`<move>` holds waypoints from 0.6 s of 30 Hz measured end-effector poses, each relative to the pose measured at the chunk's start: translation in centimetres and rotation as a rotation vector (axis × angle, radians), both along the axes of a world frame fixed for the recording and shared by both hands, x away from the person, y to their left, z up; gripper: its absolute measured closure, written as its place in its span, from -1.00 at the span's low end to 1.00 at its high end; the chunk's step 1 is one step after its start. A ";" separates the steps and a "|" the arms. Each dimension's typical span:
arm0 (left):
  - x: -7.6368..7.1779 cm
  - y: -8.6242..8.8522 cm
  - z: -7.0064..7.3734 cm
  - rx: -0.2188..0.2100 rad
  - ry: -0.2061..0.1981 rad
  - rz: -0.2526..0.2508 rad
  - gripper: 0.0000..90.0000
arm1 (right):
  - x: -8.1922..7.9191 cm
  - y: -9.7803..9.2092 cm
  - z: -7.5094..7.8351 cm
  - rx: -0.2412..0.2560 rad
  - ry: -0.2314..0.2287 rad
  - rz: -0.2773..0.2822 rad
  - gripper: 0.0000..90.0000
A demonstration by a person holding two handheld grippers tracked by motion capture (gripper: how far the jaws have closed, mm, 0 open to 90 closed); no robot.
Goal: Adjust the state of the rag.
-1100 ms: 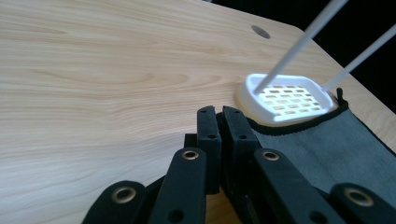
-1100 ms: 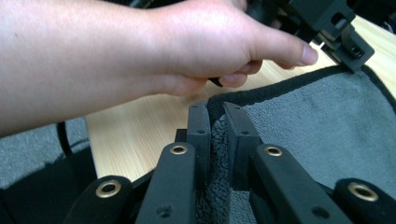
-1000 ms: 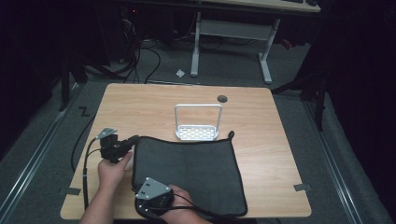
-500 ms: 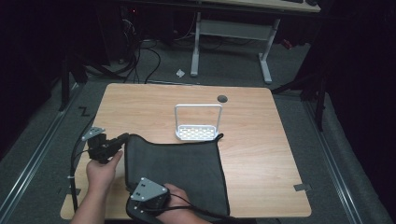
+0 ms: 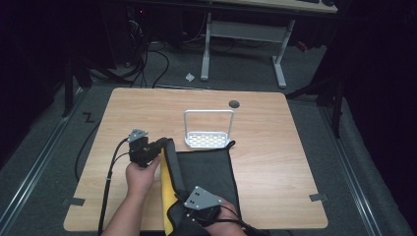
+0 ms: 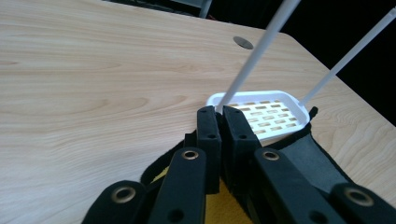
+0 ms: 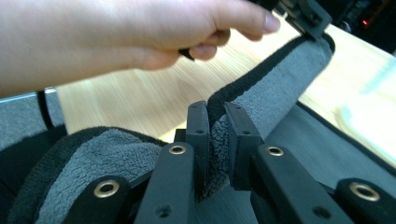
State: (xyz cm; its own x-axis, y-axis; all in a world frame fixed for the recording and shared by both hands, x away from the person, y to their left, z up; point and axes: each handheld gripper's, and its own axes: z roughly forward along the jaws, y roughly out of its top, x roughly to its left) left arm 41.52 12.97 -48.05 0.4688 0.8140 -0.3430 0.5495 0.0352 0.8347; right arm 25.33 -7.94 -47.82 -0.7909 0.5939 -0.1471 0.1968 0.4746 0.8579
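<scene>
We note two hand-held grippers, both black. The left gripper (image 5: 158,145) carries a small grey three-cornered plate on top, and a black cable trails from it toward the near table edge. The right gripper (image 5: 183,209) has a larger grey plate with dark screw holes. In the gripper views each has two flat black jaws with small holes, on black link arms joined by brass-coloured rivets. Both forearms look bare, though the right one is mostly hidden, so we cannot rule out a sleeve.
</scene>
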 end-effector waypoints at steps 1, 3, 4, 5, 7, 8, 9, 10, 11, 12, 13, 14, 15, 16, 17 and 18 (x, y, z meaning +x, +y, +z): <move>0.1 -0.6 0.0 0.007 0.000 -0.004 0.92 | 0.0 -0.6 -0.1 0.000 0.004 -0.012 0.82; 0.3 -1.8 0.0 0.015 0.002 -0.010 0.92 | 0.0 -1.8 -0.4 0.001 0.007 -0.034 0.83; 0.4 -2.4 -0.1 0.016 0.004 -0.008 0.92 | 0.0 -2.4 -0.5 -0.001 0.005 -0.043 0.82; 0.5 -3.0 -0.1 0.018 0.009 -0.005 0.92 | 0.1 -2.9 -0.5 0.000 0.007 -0.052 0.83; 0.7 -3.9 -0.3 0.019 0.015 -0.006 0.92 | 0.1 -3.8 -0.6 -0.003 0.008 -0.068 0.83; 0.7 -4.4 -0.4 0.021 0.017 -0.009 0.92 | 0.1 -4.2 -0.6 -0.005 0.004 -0.074 0.82; 0.8 -4.7 -0.4 0.024 0.019 -0.012 0.92 | 0.1 -4.6 -0.7 -0.007 0.002 -0.081 0.82; 0.8 -5.1 -0.5 0.027 0.020 -0.016 0.92 | 0.0 -5.0 -0.8 -0.009 0.002 -0.088 0.82; 0.8 -5.5 -0.6 0.031 0.022 -0.018 0.92 | 0.0 -5.4 -0.8 -0.012 0.002 -0.093 0.82; 0.8 -5.8 -0.6 0.033 0.024 -0.020 0.92 | -0.1 -5.8 -1.0 -0.013 0.003 -0.099 0.82; 0.9 -6.1 -0.7 0.036 0.025 -0.022 0.92 | -0.1 -6.0 -1.0 -0.016 0.004 -0.104 0.82; 0.9 -6.4 -0.7 0.039 0.024 -0.025 0.92 | -0.1 -6.2 -1.1 -0.016 0.008 -0.107 0.82; 0.9 -6.7 -0.7 0.044 0.025 -0.029 0.92 | -0.2 -6.5 -1.2 -0.019 0.012 -0.111 0.82; 0.9 -7.0 -0.7 0.052 0.024 -0.032 0.92 | -0.2 -6.7 -1.2 -0.025 0.011 -0.114 0.82; 0.9 -7.3 -0.6 0.052 0.020 -0.033 0.92 | -0.3 -6.9 -1.3 -0.032 0.012 -0.118 0.82; 0.9 -7.6 -0.6 0.050 0.022 -0.032 0.92 | -0.3 -7.2 -1.4 -0.037 0.014 -0.120 0.82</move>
State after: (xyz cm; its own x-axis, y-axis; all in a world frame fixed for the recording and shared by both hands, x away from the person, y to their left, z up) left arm 42.37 5.40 -48.65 0.4874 0.8151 -0.3130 0.5679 -0.0237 0.8228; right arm 25.04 -15.12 -49.18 -0.7163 0.6791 -0.1606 0.2659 0.4783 0.8370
